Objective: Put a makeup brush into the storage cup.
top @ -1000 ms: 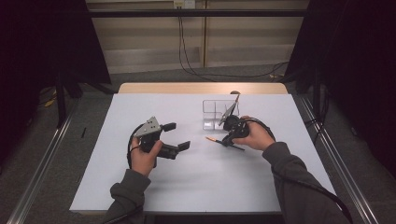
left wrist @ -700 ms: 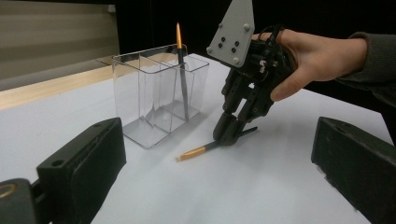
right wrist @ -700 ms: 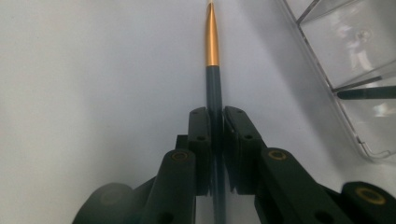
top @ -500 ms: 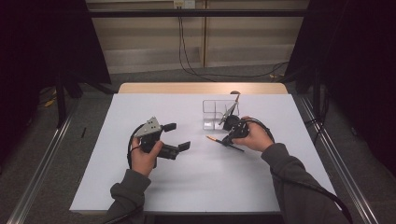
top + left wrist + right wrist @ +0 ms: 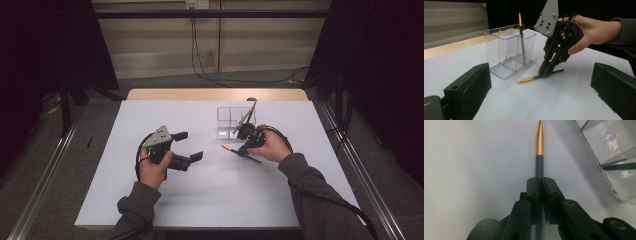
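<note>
1. the white surface (image 5: 215,195) carries everything, and both of the person's forearms come in over its near edge.
2. a clear box (image 5: 234,122) with inner dividers stands toward the far middle of the surface; in the left tool view (image 5: 509,51) one dark pen with an orange tip (image 5: 522,42) stands almost upright in one of its compartments.
3. the left tool (image 5: 189,146) sits in the person's left hand at the left of the surface, well apart from the box; its jaws stand wide apart with nothing between them, as the left tool view (image 5: 541,85) shows.
4. the right tool (image 5: 243,149) is in the right hand just in front of the box, pointed down at the surface.
5. a second pen (image 5: 539,152), dark with an orange tip, lies flat on the surface just beside the box; the right tool (image 5: 541,195) is clenched on its dark shaft, pads pressing from both sides, and the orange tip sticks out beyond the jaws (image 5: 525,80).
</note>
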Tool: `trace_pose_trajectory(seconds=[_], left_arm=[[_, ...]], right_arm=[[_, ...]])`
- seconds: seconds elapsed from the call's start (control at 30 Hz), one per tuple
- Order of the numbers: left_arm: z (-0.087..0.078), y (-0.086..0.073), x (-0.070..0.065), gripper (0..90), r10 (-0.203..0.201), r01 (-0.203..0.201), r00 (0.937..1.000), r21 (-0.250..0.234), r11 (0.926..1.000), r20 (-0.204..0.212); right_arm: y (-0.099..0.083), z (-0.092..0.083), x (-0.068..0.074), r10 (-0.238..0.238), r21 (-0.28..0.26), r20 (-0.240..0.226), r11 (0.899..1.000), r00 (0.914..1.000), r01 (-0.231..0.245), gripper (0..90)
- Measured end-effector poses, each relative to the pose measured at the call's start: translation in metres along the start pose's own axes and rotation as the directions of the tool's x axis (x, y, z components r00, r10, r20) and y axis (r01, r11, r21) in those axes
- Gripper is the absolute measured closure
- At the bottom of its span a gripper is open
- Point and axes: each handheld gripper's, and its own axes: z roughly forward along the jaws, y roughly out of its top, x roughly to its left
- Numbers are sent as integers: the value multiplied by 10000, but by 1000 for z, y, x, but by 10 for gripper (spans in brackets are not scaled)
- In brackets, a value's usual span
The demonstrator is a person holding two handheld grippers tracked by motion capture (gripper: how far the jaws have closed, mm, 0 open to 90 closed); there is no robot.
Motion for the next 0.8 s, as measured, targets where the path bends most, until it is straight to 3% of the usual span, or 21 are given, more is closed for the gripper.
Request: trace_pose_trajectory(seconds=[0.37,0.5,0.63,0.7,0.8], left_arm=[[1,0,-1,28,-17,17,10000,-10,10000,-16],[1,0,-1,28,-55,55,10000,-29,10000,-62],[1,0,0,28,-16,16,10000,-3,10000,0],[2,0,0,28,-25,25,10000,9,10000,0],[2,-1,0,28,-33,33,10000,-10,10000,-11]], right_arm=[[-1,0,1,89,-17,38,10000,10000,-89,838],[-3,0,-1,-48,-226,-56,9997,10000,46,838],[-5,0,0,152,-394,-96,9991,9998,-156,837],[-6,-2,0,-111,-339,36,9994,9999,112,838],[-9,-5,0,141,-697,-1,9975,9999,-140,837]])
